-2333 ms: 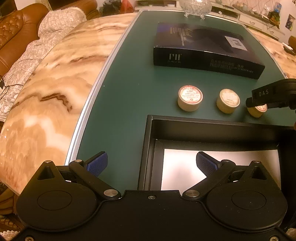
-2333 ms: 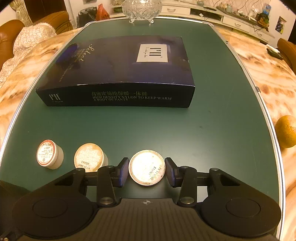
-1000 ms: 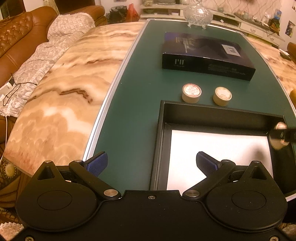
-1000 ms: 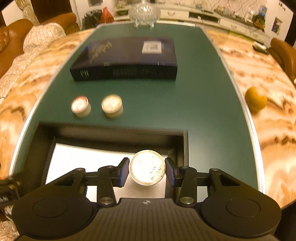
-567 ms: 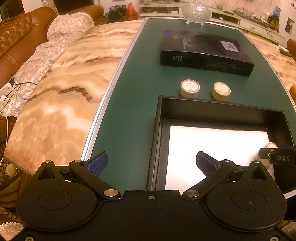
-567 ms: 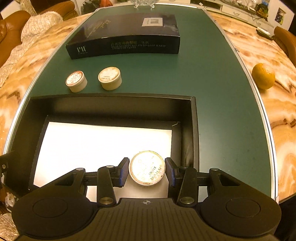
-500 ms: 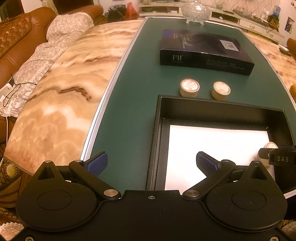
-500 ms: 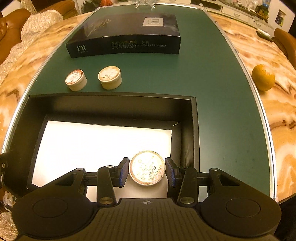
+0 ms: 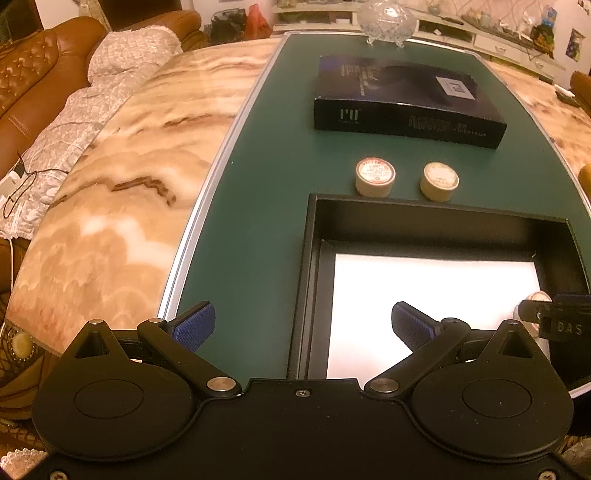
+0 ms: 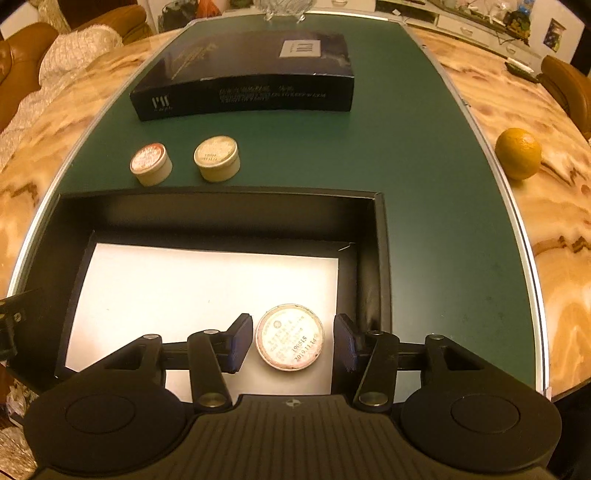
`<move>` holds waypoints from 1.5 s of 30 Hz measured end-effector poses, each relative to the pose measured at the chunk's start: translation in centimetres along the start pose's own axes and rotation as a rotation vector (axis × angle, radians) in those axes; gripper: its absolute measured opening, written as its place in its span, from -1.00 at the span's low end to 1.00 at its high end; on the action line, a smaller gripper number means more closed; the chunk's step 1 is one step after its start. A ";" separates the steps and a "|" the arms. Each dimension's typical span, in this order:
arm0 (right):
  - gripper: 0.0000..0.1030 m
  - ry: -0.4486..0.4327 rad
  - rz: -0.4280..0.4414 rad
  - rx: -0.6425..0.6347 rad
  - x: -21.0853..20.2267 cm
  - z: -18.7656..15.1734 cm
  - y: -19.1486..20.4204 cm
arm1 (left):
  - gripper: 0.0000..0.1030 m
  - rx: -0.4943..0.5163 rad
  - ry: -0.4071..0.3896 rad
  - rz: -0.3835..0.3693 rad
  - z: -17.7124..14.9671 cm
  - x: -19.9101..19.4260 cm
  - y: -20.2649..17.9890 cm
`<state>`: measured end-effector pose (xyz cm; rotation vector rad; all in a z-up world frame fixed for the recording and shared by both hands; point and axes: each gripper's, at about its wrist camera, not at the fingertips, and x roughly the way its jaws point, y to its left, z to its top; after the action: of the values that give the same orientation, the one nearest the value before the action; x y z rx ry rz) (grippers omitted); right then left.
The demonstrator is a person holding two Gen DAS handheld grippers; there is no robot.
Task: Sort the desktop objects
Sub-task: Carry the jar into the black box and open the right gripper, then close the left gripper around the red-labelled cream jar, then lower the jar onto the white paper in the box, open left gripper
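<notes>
A round cream tin (image 10: 290, 336) lies on the white floor of the open black box (image 10: 221, 201), near its right wall. My right gripper (image 10: 291, 341) is open around the tin, with a gap on each side. Two more round tins (image 10: 150, 163) (image 10: 217, 158) stand on the green mat beyond the box; they also show in the left wrist view (image 9: 375, 176) (image 9: 440, 181). My left gripper (image 9: 301, 323) is open and empty over the box's (image 9: 312, 236) left wall. The right gripper's finger (image 9: 554, 319) and the tin (image 9: 537, 299) show at the right edge there.
A flat dark carton (image 10: 251, 74) lies farther back on the green mat (image 10: 424, 177), with a glass dish (image 9: 386, 16) behind it. An orange (image 10: 518, 153) sits on the marble table top (image 10: 554, 206) to the right. A brown sofa with a white cloth (image 9: 55, 110) stands at the left.
My right gripper carried the tin from the mat into the black box and has now opened, letting go of it on the box floor. The left gripper has stayed about where it was.
</notes>
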<state>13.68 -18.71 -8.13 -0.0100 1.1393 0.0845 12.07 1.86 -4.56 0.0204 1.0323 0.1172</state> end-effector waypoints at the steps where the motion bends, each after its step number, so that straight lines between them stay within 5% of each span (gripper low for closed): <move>1: 0.01 -0.007 0.009 0.011 -0.3 -0.1 -0.2 | 1.00 0.000 -0.004 0.000 0.2 0.1 0.0; 21: 0.01 -0.186 0.140 0.128 -5.9 -1.9 -2.0 | 0.98 0.029 -0.001 -0.061 10.6 7.6 -3.7; 26: 0.01 -0.186 0.156 0.146 -5.5 -2.0 -2.8 | 0.51 0.026 0.062 -0.113 11.2 10.2 -4.4; 33: 0.01 -0.178 0.172 0.167 -4.6 -2.1 -3.3 | 0.36 0.033 0.082 -0.141 11.6 11.7 -4.9; 38: 0.01 -0.181 0.175 0.176 -4.5 -2.1 -3.4 | -0.08 0.026 0.102 -0.151 11.9 12.3 -5.0; 45: 0.01 -0.177 0.170 0.175 -4.4 -2.3 -3.2 | -0.21 0.037 0.089 -0.143 11.9 12.0 -5.1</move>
<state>10.04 -22.28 -5.23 0.2458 0.9653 0.1339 28.85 -1.48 -9.07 -0.0247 1.1210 -0.0314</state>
